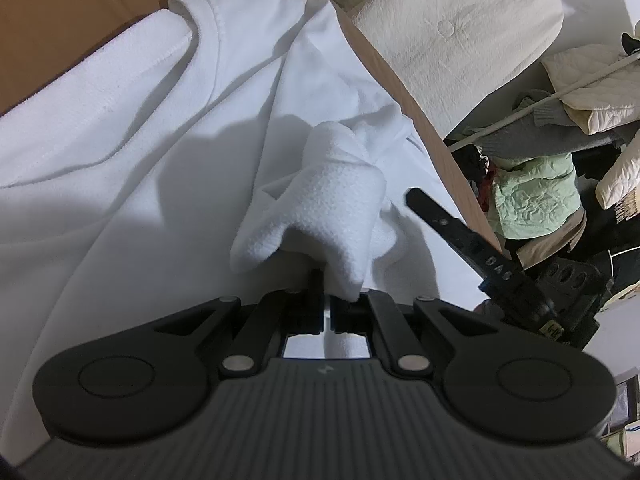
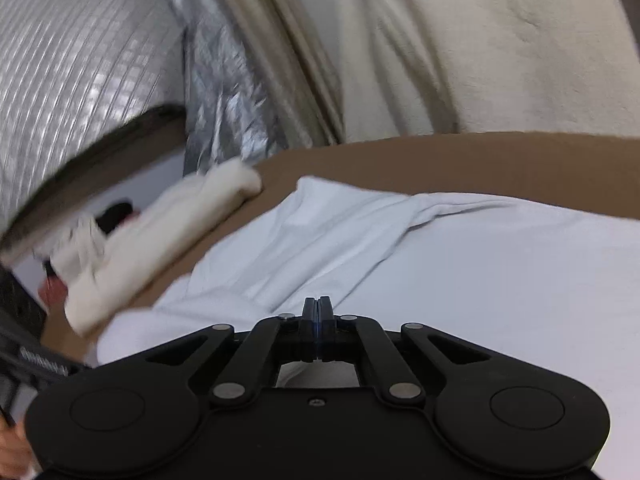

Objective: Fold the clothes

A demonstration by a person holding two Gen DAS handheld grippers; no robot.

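Dim, hard shadows, fisheye bending, right-view blur.

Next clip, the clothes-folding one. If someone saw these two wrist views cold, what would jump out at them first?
The white garment spread over the brown table, filling most of both views. In the left wrist view, the left gripper is shut on a bunched fold of it, with the right gripper's black finger just beside. In the right wrist view, a cream folded cloth lies at the table's left edge.
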